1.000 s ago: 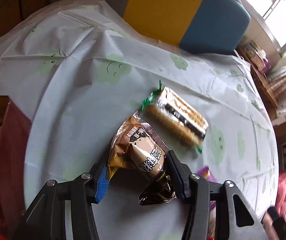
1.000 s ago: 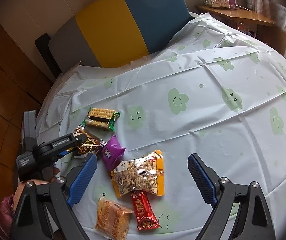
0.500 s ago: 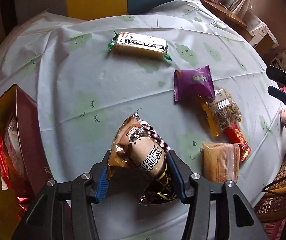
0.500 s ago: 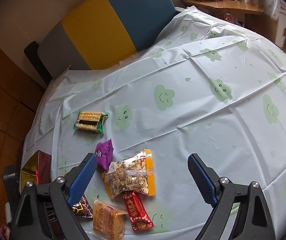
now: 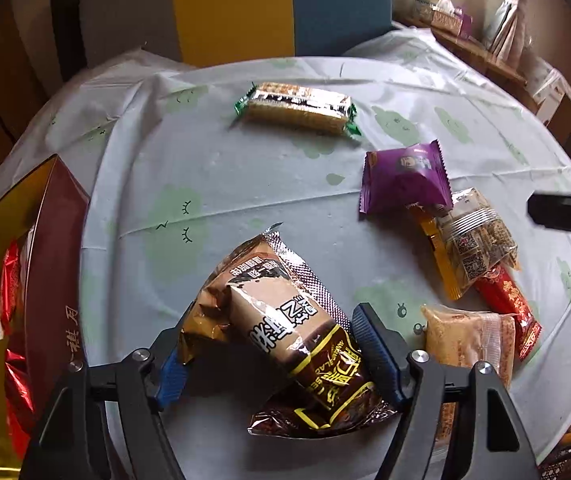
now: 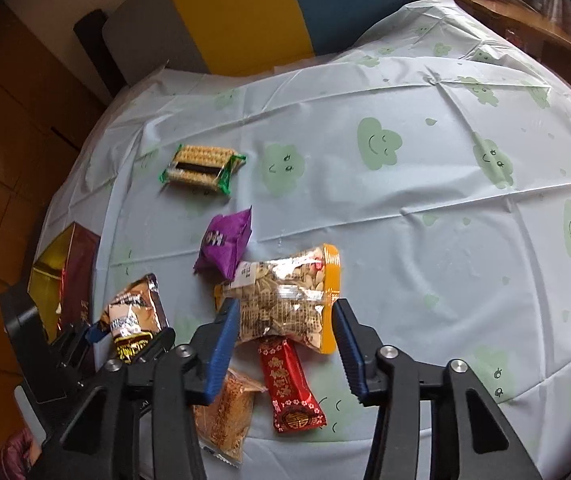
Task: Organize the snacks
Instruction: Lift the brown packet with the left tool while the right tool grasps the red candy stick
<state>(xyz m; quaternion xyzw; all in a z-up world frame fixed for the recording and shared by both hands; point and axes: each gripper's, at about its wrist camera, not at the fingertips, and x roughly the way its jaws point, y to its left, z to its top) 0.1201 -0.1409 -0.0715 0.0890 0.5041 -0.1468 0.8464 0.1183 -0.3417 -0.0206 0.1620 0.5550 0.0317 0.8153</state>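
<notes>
Over a round table (image 6: 425, 208) draped in a pale cloud-print cloth, the left gripper (image 5: 275, 350) points steeply down with its jaws opening around a brown cake packet (image 5: 281, 320). The packet lies slanted between the blue pads; the right pad stands just clear of the wrapper, and whether the left pad touches cannot be told.

Ahead of that gripper lies a green-ended cracker pack (image 5: 297, 110). Ahead and to its right sits a purple pouch (image 5: 403, 178), and nearer on the right a clear peanut bag (image 5: 467, 246), a red bar (image 5: 513, 312) and a tan cake (image 5: 467, 340) cluster together, the tan cake just beside the right finger. To the gripper's left, at the table's edge, stands an open maroon box (image 5: 51, 264) with a gold lining and red foil packets inside.

The right gripper (image 6: 285, 344) is closing its jaws on the near end of the peanut bag (image 6: 285, 300), one blue pad on each side of the bag, which pinches in at the waist. The red bar (image 6: 289, 392) lies under and between the fingers, partly tucked beneath the bag. The tan cake (image 6: 225, 412) shows behind the left finger, and the purple pouch (image 6: 225, 246) touches the bag's far corner. The cracker pack (image 6: 203, 168) lies well ahead.
</notes>
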